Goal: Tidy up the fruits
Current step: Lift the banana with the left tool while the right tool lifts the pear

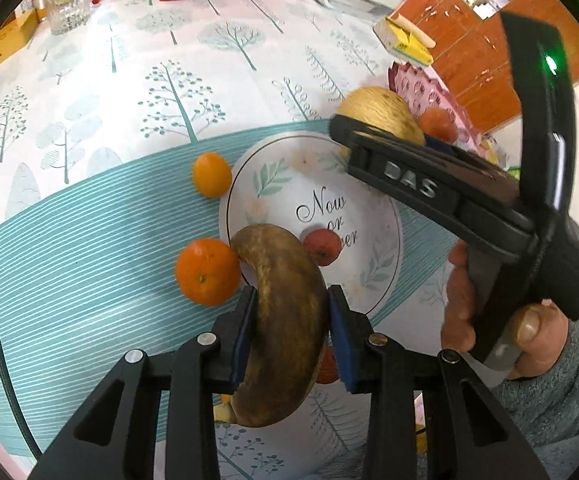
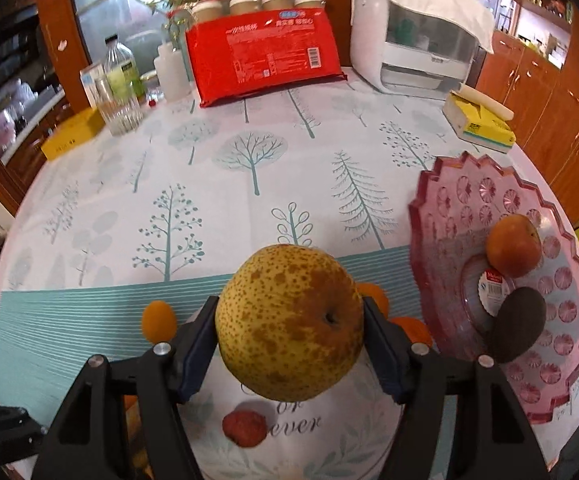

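Clamped in my left claw (image 1: 291, 332) is a brown, overripe curved banana (image 1: 285, 320), held over the white round plate with leaf print (image 1: 385, 216); a small red fruit (image 1: 322, 247) lies on that plate. My right claw (image 2: 289, 332) pinches a speckled yellow pear (image 2: 289, 322) above the tabletop (image 2: 217, 184). Beside it, the pink scalloped glass dish (image 2: 457, 200) holds an orange-red round fruit (image 2: 513, 246) and a dark oval fruit (image 2: 519, 324). Two tangerines (image 1: 208, 272) sit just off the plate.

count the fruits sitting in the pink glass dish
2: an orange-red fruit toward the pink glass dish's far side, and a dark one nearer its front. Others may be hidden.
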Available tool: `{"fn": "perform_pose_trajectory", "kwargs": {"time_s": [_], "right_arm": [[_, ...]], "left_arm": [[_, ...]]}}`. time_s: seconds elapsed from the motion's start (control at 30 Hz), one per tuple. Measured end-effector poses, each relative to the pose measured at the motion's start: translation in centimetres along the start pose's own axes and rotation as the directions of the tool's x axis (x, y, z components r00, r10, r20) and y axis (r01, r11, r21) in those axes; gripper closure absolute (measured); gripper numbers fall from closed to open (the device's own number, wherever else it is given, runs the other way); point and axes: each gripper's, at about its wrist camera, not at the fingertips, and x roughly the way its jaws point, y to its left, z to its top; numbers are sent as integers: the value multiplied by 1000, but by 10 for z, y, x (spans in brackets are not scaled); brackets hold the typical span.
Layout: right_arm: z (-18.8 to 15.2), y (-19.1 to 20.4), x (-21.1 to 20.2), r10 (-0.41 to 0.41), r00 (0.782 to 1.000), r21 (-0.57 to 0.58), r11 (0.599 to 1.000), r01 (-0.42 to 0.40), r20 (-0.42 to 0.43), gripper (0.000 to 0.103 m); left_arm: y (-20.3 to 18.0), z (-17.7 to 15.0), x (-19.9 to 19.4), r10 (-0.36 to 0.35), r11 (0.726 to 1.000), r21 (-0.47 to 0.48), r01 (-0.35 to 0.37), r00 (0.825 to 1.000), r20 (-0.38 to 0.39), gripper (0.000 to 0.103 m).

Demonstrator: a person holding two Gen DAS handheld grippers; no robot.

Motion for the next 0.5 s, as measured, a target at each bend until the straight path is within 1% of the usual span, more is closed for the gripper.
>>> {"fn": "perform_pose_trajectory", "kwargs": {"time_s": [0.1,0.23,0.37,0.5], "right_arm": [[-2,-5,-11,9,1000,5,1000,-9,15,35],[-5,-10,-19,28,999,10,1000,-28,17,35],[-8,-16,-33,51,998,12,999,-52,28,35],[-7,-25,-52,71,996,18,997,-72,57,35]], "left_arm": [[-1,-3,-7,12,1000,-9,-12,1000,23,70],[1,-7,-15,12,1000,-18,-11,999,52,70],[-12,-6,-33,12,1000,-5,-12,995,99,70],[-27,3,-51,1,1000,5,-2,989,149,70]]}}
